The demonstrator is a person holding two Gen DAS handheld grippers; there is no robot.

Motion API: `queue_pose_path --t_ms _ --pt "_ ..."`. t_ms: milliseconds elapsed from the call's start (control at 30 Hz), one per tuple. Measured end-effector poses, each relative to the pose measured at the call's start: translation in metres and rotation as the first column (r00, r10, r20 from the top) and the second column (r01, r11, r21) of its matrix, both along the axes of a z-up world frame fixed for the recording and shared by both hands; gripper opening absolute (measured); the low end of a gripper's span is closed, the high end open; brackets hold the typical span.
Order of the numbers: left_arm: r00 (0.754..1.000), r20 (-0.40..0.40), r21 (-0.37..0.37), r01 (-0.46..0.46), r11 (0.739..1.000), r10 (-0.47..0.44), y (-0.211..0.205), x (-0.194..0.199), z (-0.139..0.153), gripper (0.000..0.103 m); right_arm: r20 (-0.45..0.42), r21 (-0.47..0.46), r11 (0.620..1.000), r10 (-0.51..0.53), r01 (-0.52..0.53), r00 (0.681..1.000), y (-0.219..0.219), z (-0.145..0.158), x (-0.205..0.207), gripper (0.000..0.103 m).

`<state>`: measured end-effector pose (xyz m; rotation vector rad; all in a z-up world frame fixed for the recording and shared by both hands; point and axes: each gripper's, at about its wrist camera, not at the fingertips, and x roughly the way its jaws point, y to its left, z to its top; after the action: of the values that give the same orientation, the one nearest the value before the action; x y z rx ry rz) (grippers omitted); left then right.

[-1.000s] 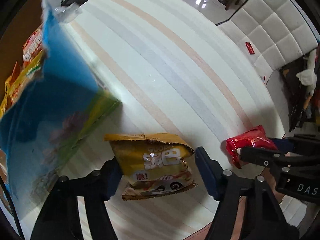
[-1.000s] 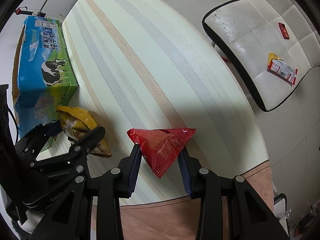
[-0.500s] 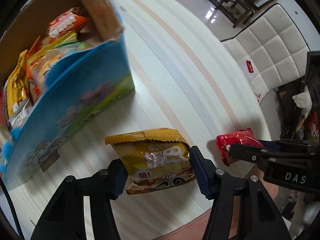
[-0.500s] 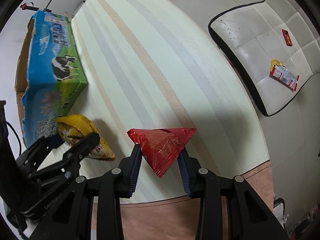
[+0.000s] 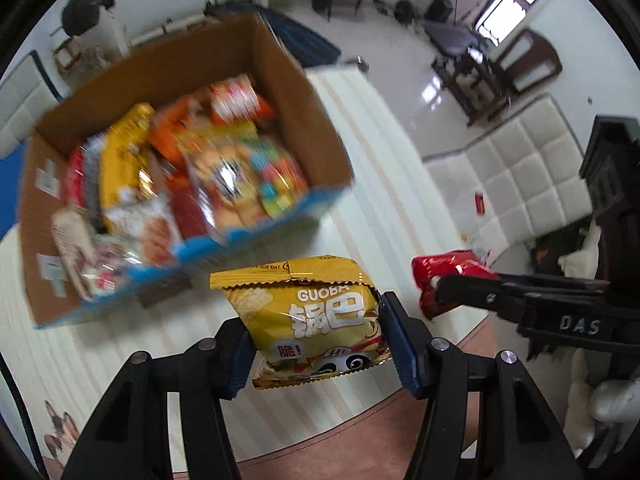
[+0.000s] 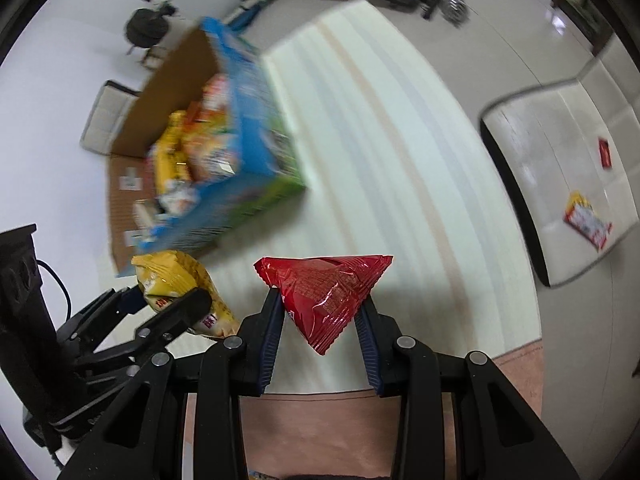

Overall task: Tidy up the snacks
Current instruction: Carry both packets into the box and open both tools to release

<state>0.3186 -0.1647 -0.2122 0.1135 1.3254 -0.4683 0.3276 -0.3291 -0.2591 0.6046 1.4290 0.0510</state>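
Note:
My left gripper (image 5: 316, 344) is shut on a yellow GUOBA snack bag (image 5: 312, 316) and holds it in the air over the striped table. My right gripper (image 6: 320, 320) is shut on a red triangular snack packet (image 6: 324, 292), also lifted. An open cardboard box (image 5: 276, 56) with blue printed sides holds several snack bags; it stands just beyond and left of the yellow bag. In the right wrist view the box (image 6: 248, 116) is at upper left, with the left gripper (image 6: 168, 300) and yellow bag (image 6: 176, 276) beside it.
The striped oval table (image 5: 380, 184) stretches ahead; its brown rim (image 6: 320, 412) is near me. A white quilted bench (image 5: 528, 180) stands to the right with a small red packet (image 6: 605, 153) and another snack pack (image 6: 586, 220) on it.
Both grippers have risen and tilted up with their bags. The box's open top and its contents have come into full view, closer to the yellow bag.

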Motion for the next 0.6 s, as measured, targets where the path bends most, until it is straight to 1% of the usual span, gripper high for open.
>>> queue_pose_path --t_ms 100,200,333,400,467,600 --pt "0.998 0.052 -0.024 -0.028 0.999 0.030 0.010 0.015 0.032 0.055 0.055 0.012 0.999 0.042 -0.042 0.998 0.019 0.028 0.022 0.038" --pt "0.994 0.089 -0.033 -0.056 0.998 0.059 0.025 0.037 0.053 0.055 0.100 0.009 0.997 0.074 -0.075 0.992 0.036 0.050 0.044 0.038" --pt "0.988 0.122 -0.014 -0.096 0.995 0.097 0.045 0.071 0.065 0.055 0.145 -0.023 0.995 0.103 -0.101 0.984 0.056 0.068 0.087 0.038" --pt "0.985 0.129 0.000 -0.118 0.993 0.117 0.055 0.090 0.065 0.055 0.150 -0.044 0.994 0.106 -0.100 0.983 0.061 0.069 0.106 0.038" --pt "0.984 0.124 0.025 -0.131 0.991 0.127 0.062 0.112 0.058 0.055 0.143 -0.082 0.991 0.114 -0.103 0.983 0.067 0.065 0.129 0.038" --pt "0.986 0.098 0.080 -0.146 0.986 0.138 0.072 0.152 0.033 0.055 0.101 -0.147 0.984 0.119 -0.104 0.988 0.073 0.046 0.168 0.038"
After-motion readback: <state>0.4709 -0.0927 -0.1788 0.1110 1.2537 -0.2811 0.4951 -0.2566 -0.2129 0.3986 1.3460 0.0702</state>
